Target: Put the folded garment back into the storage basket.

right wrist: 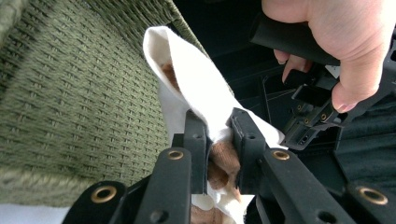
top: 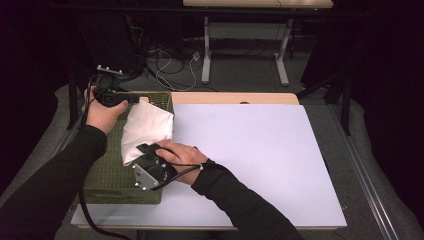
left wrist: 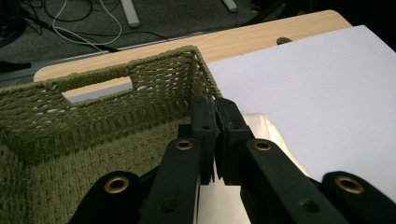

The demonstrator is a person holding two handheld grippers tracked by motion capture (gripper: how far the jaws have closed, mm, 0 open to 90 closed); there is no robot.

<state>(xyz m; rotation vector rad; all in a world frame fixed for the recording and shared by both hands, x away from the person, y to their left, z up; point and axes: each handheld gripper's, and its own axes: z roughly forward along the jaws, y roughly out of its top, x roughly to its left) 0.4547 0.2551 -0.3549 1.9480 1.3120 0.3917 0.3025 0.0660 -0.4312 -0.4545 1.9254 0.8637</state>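
White tabletop (top: 250,150) bears a green woven basket (top: 112,175) at left. Both grippers clamp a white cloth bag (top: 147,130), its long axis running near to far: left gripper (left wrist: 217,121) at the far end, right gripper (right wrist: 219,140) at the near end.

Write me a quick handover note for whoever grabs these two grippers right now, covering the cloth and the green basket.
Left gripper: shut on the far corner of the white cloth, at the far right corner of the green woven basket.
Right gripper: shut on the cloth's near end; a brown patch shows between its jaws.
Things: basket sits on the table's left side, partly on the white board; cloth is stretched between both grippers over the basket.
Done: cloth gripped at both ends.
Left: probably lowering it into the basket and releasing.
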